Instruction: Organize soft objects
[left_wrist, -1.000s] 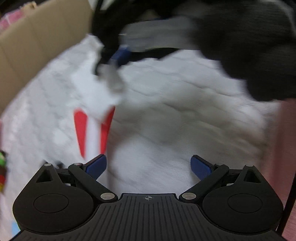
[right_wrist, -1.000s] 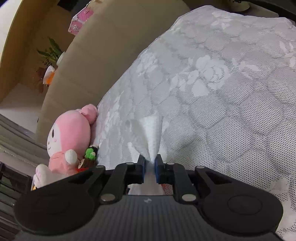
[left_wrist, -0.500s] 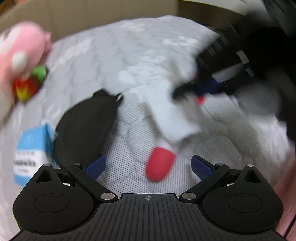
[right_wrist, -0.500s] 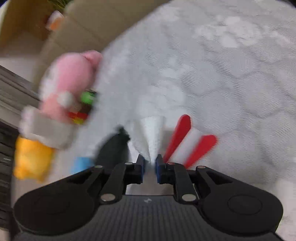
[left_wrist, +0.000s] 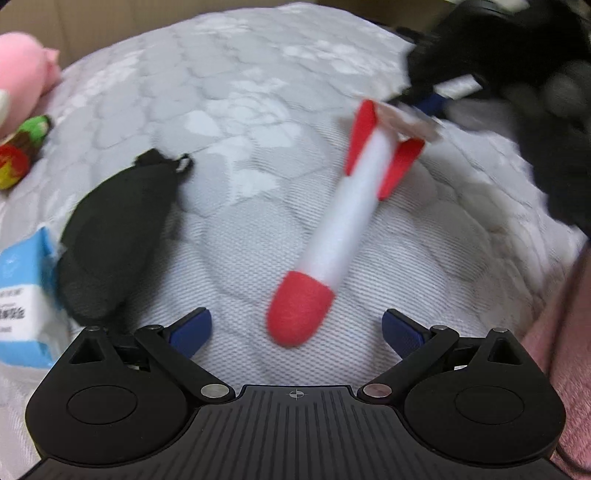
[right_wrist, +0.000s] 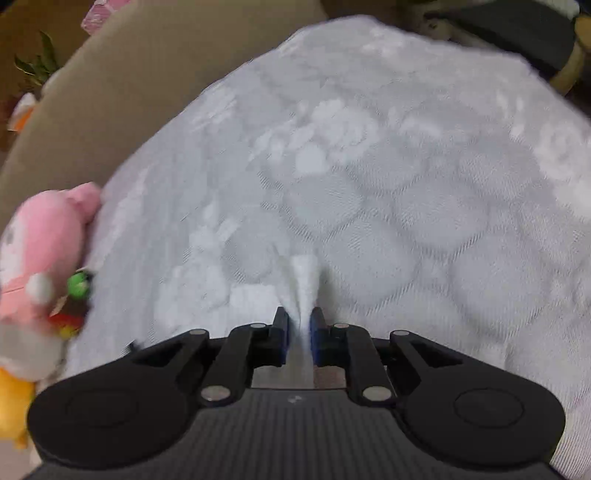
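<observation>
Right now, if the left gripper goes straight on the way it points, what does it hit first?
Probably the red nose of the plush rocket, just ahead between the open left gripper fingers. Depth is unclear; otherwise the white quilted mattress.

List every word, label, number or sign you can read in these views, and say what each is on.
None can be read.
Blue and white packet: dark lines of print on its white face, too blurred and small to read.
Left gripper body: a small crosshair mark, a sign only, no text.
Right gripper body: a small pale mark, too blurred to tell.
Rocket toy, black pouch, pink plush: no text visible.
</observation>
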